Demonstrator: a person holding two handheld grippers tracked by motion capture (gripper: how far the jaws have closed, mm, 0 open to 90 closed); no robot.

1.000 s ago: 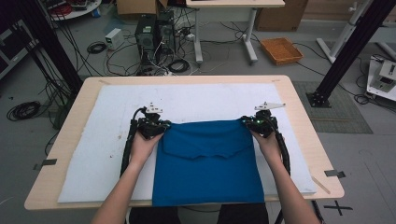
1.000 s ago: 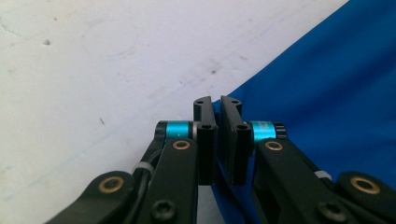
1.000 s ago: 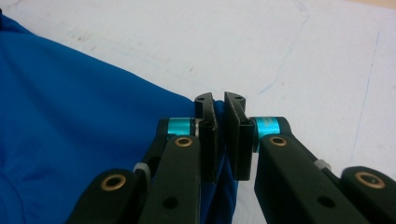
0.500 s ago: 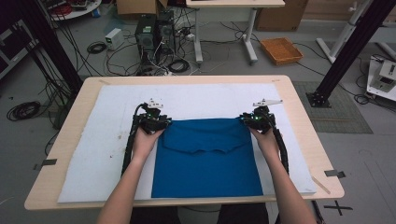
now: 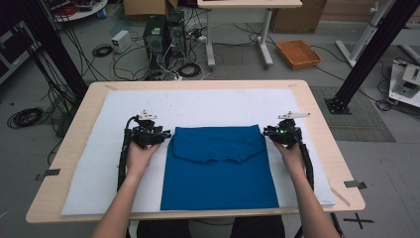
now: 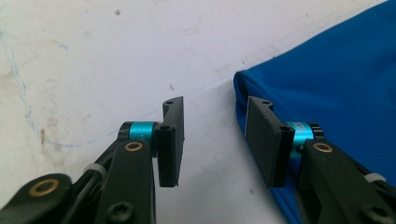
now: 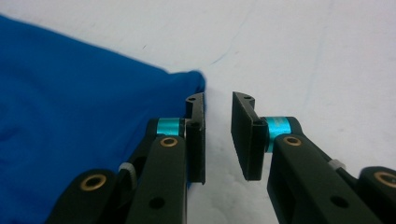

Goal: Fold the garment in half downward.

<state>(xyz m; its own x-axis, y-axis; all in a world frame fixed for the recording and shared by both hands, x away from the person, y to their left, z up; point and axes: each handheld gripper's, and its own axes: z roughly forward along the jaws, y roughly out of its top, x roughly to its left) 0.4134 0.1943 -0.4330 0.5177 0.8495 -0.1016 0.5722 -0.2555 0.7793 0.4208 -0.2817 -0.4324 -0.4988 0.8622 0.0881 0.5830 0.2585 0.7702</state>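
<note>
Cloth is lying folded on the mat, reaching the tabletop's near edge. Left gripper and right gripper are flanking its far corners, jaws apart, gripping nothing, left's just opening wider.

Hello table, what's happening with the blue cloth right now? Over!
Left gripper open, jaws just opened, nothing between. Right gripper open beside the corner. Blue cloth folded flat on the white mat. Nothing in the way.
</note>
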